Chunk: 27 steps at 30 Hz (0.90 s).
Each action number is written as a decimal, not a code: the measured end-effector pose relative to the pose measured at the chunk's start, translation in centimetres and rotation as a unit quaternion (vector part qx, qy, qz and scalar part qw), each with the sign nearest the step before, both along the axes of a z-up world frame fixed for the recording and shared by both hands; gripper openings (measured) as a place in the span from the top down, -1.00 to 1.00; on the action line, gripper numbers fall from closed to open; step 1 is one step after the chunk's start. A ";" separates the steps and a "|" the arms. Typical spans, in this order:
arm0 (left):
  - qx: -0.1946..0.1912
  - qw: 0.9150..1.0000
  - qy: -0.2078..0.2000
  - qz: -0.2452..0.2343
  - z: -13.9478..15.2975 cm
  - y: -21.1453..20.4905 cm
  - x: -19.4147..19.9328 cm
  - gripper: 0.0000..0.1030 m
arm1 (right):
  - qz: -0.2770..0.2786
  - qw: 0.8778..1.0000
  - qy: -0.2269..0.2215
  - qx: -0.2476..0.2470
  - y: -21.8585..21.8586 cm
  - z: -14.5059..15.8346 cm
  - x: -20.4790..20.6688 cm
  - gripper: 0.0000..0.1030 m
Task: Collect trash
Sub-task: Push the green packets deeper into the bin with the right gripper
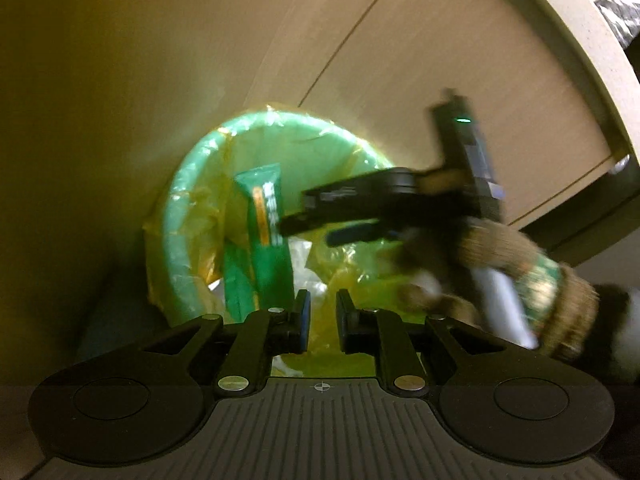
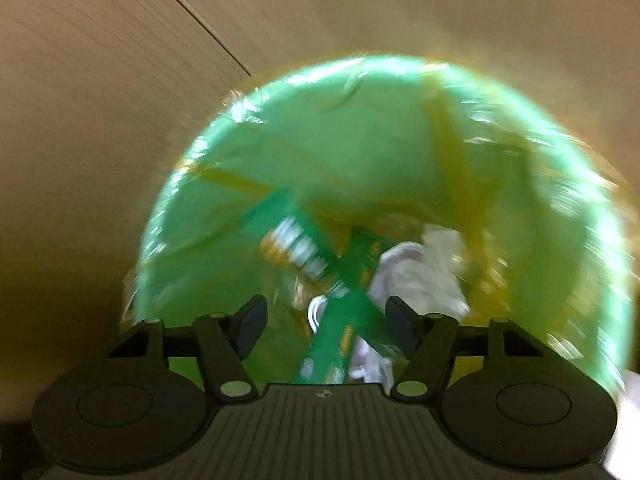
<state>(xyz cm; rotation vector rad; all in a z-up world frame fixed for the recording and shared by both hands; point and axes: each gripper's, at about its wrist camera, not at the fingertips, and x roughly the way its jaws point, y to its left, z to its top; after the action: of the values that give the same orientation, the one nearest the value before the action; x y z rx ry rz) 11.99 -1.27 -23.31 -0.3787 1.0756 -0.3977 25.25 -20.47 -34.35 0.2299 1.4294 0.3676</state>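
A round green bin [image 1: 180,220] lined with a yellow plastic bag stands against a beige cabinet. A green snack wrapper [image 1: 266,240] sticks up inside it. My left gripper [image 1: 323,312] hovers over the bin's near rim, its fingers a narrow gap apart with nothing between them. My right gripper [image 1: 308,220], held by a gloved hand [image 1: 500,256], reaches over the bin from the right, its tips beside the wrapper. In the blurred right wrist view the bin [image 2: 168,240] fills the picture. There the right gripper [image 2: 328,320] is open wide with the green wrapper [image 2: 340,328] between its fingers; contact is unclear.
Crumpled white paper [image 2: 432,272] and clear plastic lie in the bin. Beige cabinet panels [image 1: 360,40] rise behind it. A drawer front with a small knob [image 1: 618,166] juts out at the right, under a pale counter edge [image 1: 580,40].
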 end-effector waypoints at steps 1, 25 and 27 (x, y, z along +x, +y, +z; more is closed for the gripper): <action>-0.001 1.000 0.000 0.001 0.0 0.2 0.1 0.69 | 0.007 1.000 -0.002 -0.011 0.8 -0.5 0.3 -0.28; 0.000 0.999 0.036 0.011 -2.5 -0.1 1.5 0.69 | 0.051 0.986 0.141 -0.067 3.9 -8.6 0.4 0.89; 0.000 0.999 0.035 0.012 -2.4 0.1 1.4 0.69 | 0.048 0.990 0.124 -0.037 2.9 -5.5 0.7 1.00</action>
<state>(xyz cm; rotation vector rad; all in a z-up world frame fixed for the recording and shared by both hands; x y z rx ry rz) 13.41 -1.20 -25.75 -0.4089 1.1384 -0.3650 25.93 -17.54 -39.81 0.1497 1.6995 0.3745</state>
